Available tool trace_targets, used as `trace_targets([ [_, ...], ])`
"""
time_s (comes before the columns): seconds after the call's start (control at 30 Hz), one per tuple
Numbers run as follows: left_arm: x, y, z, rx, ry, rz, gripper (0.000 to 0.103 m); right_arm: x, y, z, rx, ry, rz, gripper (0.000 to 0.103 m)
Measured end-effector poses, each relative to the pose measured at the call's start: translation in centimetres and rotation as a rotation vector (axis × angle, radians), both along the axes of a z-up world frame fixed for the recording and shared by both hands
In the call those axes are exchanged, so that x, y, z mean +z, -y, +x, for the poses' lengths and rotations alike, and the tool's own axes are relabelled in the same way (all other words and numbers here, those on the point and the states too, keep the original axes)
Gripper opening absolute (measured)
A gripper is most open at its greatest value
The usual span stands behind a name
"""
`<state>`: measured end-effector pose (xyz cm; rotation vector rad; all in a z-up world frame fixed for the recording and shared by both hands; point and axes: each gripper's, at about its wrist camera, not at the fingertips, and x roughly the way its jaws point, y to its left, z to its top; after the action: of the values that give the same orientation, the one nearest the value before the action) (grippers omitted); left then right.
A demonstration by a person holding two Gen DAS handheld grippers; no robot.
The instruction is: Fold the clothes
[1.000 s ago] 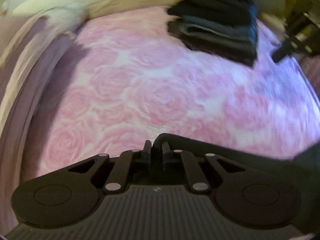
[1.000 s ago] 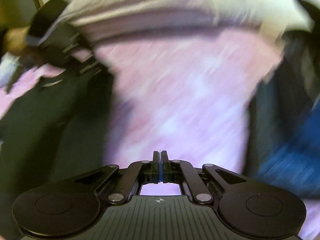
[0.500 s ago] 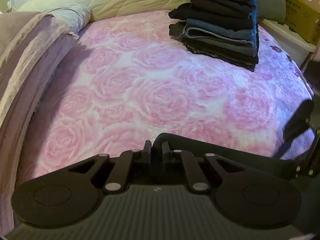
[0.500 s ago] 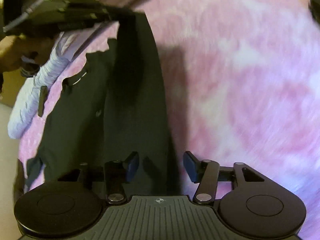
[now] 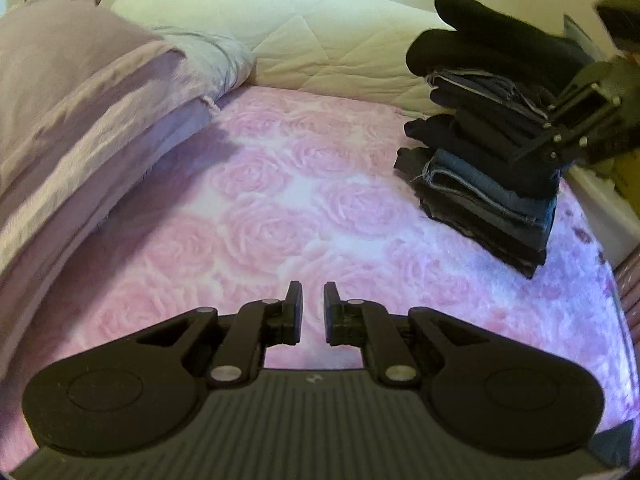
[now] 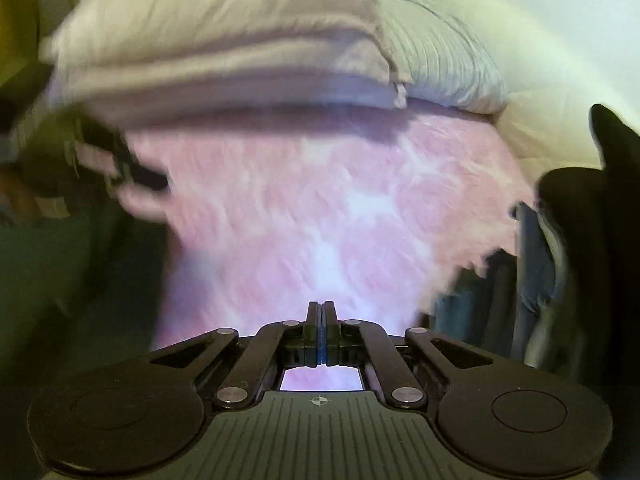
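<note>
Here, the left gripper (image 5: 312,300) is seen over a pink rose-patterned blanket (image 5: 280,208), its two fingers parted with a narrow gap between them and nothing held in that gap; only blanket is visible there. The task's thing, a stack of folded clothes (image 5: 488,152), is set well ahead and to the right of those fingers, resting on the blanket near the far right corner of the bed. Dark jeans and blue denim are layered in it, and a black garment (image 5: 480,44) is laid on top. The right gripper (image 5: 576,120) is seen blurred at the stack's right side, up near its upper layers; whether it touches the stack cannot be told. A lilac folded duvet (image 5: 80,112) is banked along the left edge, and a cream quilted cover (image 5: 320,40) lies at the far end.

In the right wrist view, which is blurred, the right gripper's fingers (image 6: 312,320) are pressed together with nothing seen between them. The stack is found at the right edge, beside and ahead of the fingers, apart from them
</note>
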<state>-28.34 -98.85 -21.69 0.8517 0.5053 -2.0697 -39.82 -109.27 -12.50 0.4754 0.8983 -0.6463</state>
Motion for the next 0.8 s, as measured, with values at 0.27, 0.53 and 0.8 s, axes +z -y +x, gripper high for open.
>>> trace_targets([
  [0.27,-2.0,-7.5,2.5,-0.019,0.146,0.080,0.018,-12.5,-6.0,3.6,-0.014,0.205,0.436,0.062],
  [0.53,-6.0,-18.1,1.4,-0.023,0.122,0.249,0.018,-19.3,-6.8,4.5,-0.110,0.190,0.664,0.003],
  [0.8,-5.8,-20.0,-4.1,-0.036,-0.044,0.249,0.018,-6.3,0.0,5.8,0.172,-0.295,0.113,0.001],
])
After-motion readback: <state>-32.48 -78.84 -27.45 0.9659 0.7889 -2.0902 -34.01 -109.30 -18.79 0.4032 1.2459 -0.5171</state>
